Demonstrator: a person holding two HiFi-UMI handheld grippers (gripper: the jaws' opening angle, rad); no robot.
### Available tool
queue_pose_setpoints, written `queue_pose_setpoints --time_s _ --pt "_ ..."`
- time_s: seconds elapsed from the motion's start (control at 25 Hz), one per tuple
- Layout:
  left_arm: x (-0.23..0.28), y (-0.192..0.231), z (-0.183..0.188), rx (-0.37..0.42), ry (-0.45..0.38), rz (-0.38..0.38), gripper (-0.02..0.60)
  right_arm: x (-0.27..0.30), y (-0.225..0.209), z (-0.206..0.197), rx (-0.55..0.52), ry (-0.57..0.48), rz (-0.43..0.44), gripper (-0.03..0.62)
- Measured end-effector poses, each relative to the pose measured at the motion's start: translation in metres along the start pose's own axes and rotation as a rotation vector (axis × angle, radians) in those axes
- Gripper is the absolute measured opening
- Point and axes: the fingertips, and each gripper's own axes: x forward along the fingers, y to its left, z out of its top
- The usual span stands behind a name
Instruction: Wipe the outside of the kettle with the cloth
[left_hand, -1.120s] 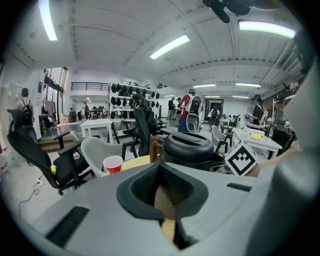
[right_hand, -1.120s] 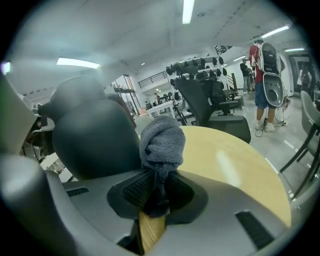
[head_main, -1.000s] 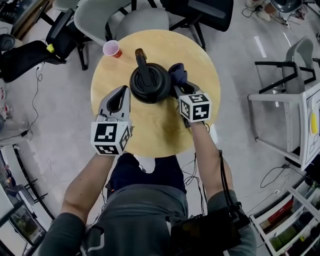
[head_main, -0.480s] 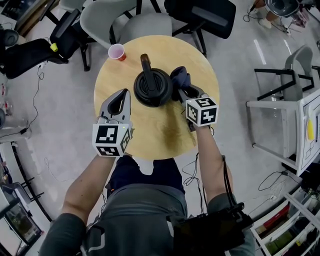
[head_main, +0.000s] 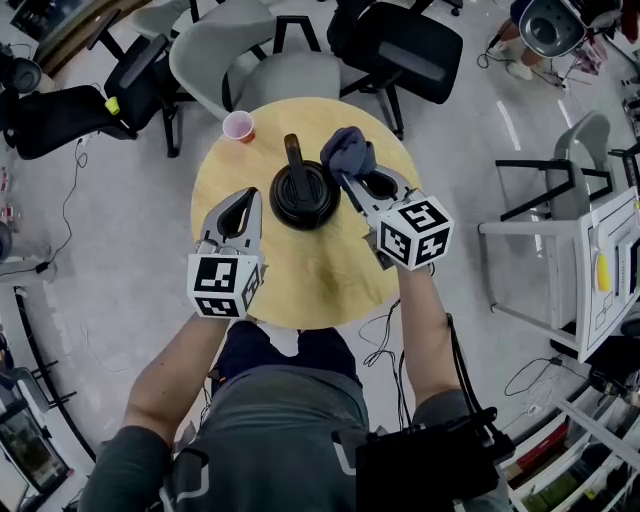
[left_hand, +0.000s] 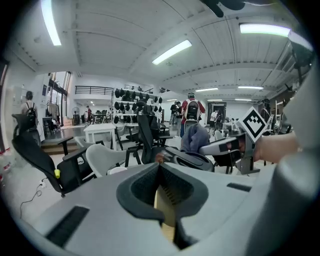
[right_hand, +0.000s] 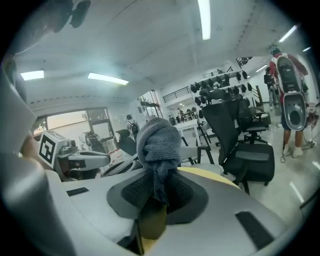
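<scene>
On round table (head_main: 300, 292): black kettle (head_main: 303, 196) near centre, handle across lid. Right gripper (head_main: 347, 178) jaws clamped on grey cloth (head_main: 348, 152); cloth bunched beyond tips, at kettle's far right side, contact with kettle unclear. Left gripper (head_main: 243, 198) jaws pressed together, nothing between, just left of kettle, not touching. Pink cup (head_main: 238, 126) near table's far left rim. Chairs (head_main: 250, 60) beyond table.

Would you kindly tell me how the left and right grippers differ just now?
The right gripper has its jaws shut on the cloth; the left gripper has them shut on nothing. The right gripper is by the kettle's far right side; the left gripper sits at its near left. Both hang over the table.
</scene>
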Motion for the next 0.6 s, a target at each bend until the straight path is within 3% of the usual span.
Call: queue_pose_setpoints --time_s 0.16,0.6 --pt "0.006 -0.001 -0.002 -0.009 0.001 0.004 0.009 0.016 0.001 -0.006 -0.007 0.039 0.071 0.083" --pt "0.014 0.003 -0.017 -0.018 0.014 0.03 0.009 0.041 -0.037 -0.044 0.098 0.078 0.112 0.081"
